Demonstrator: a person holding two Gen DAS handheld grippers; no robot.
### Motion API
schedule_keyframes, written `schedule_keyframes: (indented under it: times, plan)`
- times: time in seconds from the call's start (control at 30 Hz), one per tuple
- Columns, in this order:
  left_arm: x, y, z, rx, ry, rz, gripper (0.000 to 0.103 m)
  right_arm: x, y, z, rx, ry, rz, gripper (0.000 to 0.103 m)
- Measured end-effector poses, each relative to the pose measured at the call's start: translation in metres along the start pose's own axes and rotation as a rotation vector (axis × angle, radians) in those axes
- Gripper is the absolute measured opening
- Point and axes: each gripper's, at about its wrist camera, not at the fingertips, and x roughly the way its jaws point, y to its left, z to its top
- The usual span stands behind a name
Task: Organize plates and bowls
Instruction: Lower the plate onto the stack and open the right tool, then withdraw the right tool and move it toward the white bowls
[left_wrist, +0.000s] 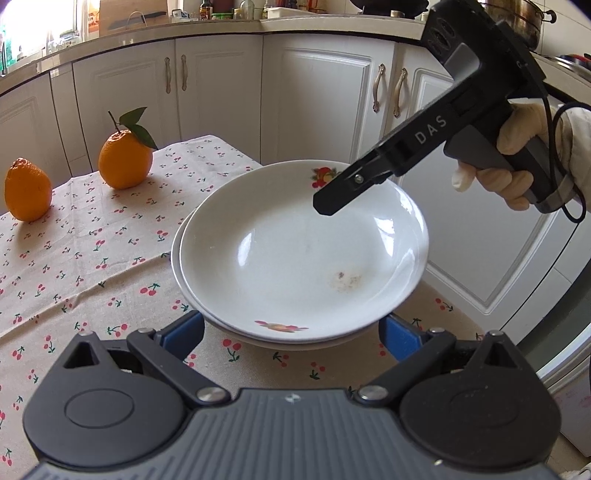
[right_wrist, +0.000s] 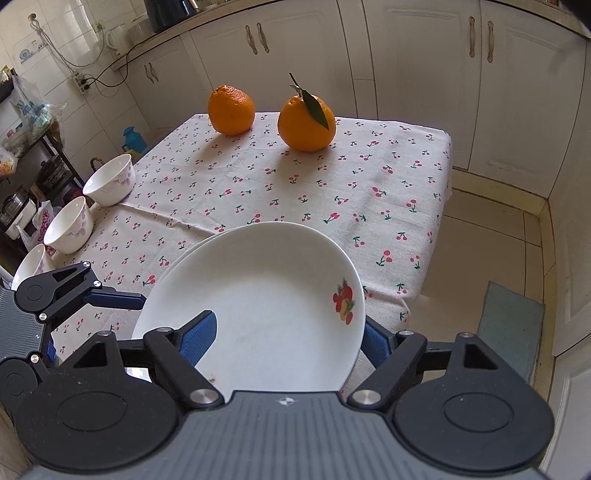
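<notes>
A white deep plate with fruit prints (left_wrist: 295, 254) lies on top of a second plate (left_wrist: 176, 258) near the table's right edge. It also shows in the right wrist view (right_wrist: 266, 314). My right gripper (right_wrist: 288, 339) has one blue pad (right_wrist: 199, 336) inside the top plate and the other outside its rim; its jaws look closed on the rim. From the left wrist view its finger (left_wrist: 343, 192) reaches over the far rim. My left gripper (left_wrist: 291, 332) is open, its blue pads straddling the near edge of the plates.
Two oranges (left_wrist: 125, 158) (left_wrist: 27, 190) sit at the far side of the cherry-print tablecloth (left_wrist: 92, 266). Three white bowls (right_wrist: 110, 181) (right_wrist: 70, 225) (right_wrist: 31, 266) line the table's left edge. White cabinets (left_wrist: 221, 92) surround the table. A floor mat (right_wrist: 509, 325) lies at the right.
</notes>
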Motion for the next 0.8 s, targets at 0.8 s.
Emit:
schedule_keyframes:
  times: [0.8]
  plan:
    - [-0.038,0.005,-0.009,0.006,-0.082,0.044,0.100,-0.012,0.077,-0.006,-0.139,-0.075,-0.157,0.103]
